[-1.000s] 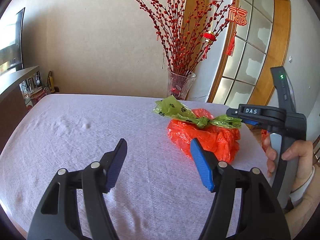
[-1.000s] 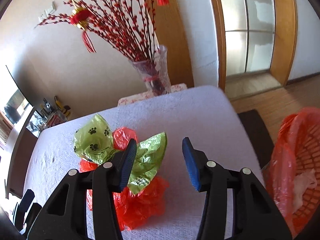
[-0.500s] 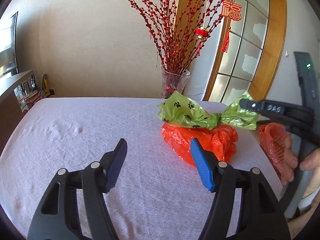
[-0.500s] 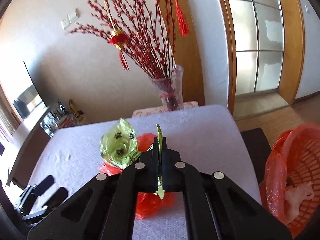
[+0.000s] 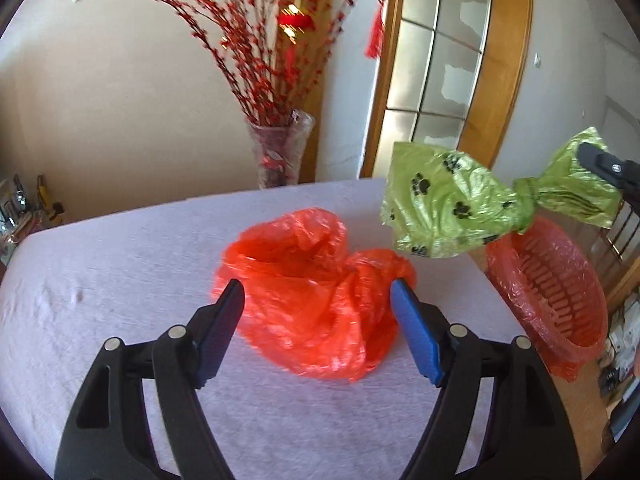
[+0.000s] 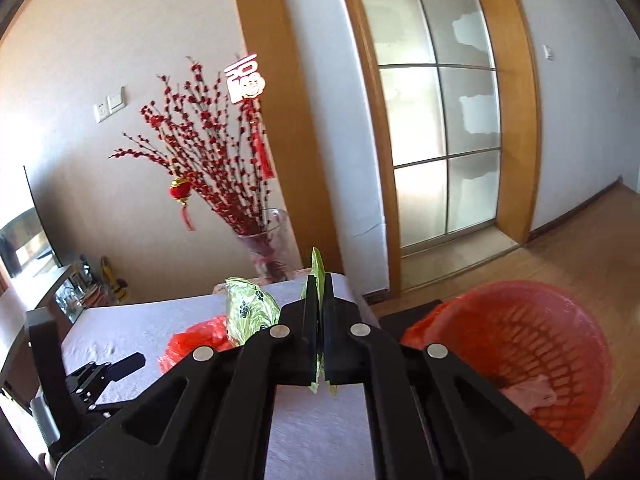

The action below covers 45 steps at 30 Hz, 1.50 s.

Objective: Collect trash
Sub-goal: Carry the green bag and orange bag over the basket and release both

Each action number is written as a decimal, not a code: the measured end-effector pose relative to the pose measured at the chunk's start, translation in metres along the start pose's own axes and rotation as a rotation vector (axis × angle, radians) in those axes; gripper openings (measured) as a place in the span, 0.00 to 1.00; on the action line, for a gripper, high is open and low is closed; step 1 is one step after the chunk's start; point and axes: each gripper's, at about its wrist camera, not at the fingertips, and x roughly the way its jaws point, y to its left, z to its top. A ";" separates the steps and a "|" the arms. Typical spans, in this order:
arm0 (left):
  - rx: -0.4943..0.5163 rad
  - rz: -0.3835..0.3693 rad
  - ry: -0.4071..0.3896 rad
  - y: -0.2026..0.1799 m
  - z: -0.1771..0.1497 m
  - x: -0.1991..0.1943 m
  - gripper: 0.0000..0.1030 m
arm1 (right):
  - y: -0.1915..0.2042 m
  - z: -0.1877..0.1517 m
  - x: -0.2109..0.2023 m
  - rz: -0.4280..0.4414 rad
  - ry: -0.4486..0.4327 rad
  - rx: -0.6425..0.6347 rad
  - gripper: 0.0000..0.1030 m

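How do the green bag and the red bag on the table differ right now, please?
The green bag hangs in the air, pinched at its twisted end by the right gripper; the red bag lies slumped on the table, ungripped, with the left gripper opening its jaws around it. The green bag bears black paw prints and is knotted; the red bag is plain and gapes open. Both are thin crinkled plastic.

A green paw-print bag (image 6: 250, 312) is pinched in the closed right hand-held gripper (image 6: 319, 312) above the cloth-covered counter (image 6: 312, 432), beside a red basket (image 6: 516, 356); a red bag (image 6: 196, 340) is left lying.
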 end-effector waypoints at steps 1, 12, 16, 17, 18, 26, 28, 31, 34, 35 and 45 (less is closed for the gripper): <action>0.000 -0.010 0.019 -0.003 0.000 0.007 0.73 | -0.004 -0.001 -0.003 -0.007 -0.002 0.002 0.02; 0.046 -0.013 0.138 -0.027 -0.013 0.056 0.30 | -0.043 -0.014 -0.026 -0.074 -0.009 0.047 0.02; 0.040 -0.045 0.122 -0.025 -0.013 0.051 0.10 | -0.055 -0.017 -0.033 -0.086 -0.012 0.067 0.02; 0.036 -0.053 0.114 -0.024 -0.012 0.048 0.09 | -0.058 -0.017 -0.036 -0.089 -0.015 0.072 0.02; 0.031 -0.068 0.100 -0.024 -0.010 0.043 0.09 | -0.061 -0.017 -0.038 -0.092 -0.018 0.077 0.02; 0.079 -0.136 0.002 -0.053 0.006 0.004 0.08 | -0.077 -0.014 -0.056 -0.128 -0.056 0.112 0.02; 0.089 -0.161 -0.011 -0.065 0.009 -0.003 0.08 | -0.082 -0.013 -0.060 -0.141 -0.065 0.122 0.02; 0.111 -0.202 -0.027 -0.087 0.013 -0.011 0.08 | -0.092 -0.012 -0.067 -0.162 -0.079 0.138 0.02; 0.125 -0.245 -0.034 -0.106 0.013 -0.017 0.08 | -0.101 -0.012 -0.075 -0.192 -0.092 0.146 0.02; 0.131 -0.257 -0.036 -0.113 0.013 -0.019 0.08 | -0.104 -0.012 -0.078 -0.205 -0.097 0.148 0.02; 0.190 -0.375 -0.029 -0.184 0.006 -0.019 0.08 | -0.136 -0.016 -0.092 -0.355 -0.136 0.177 0.02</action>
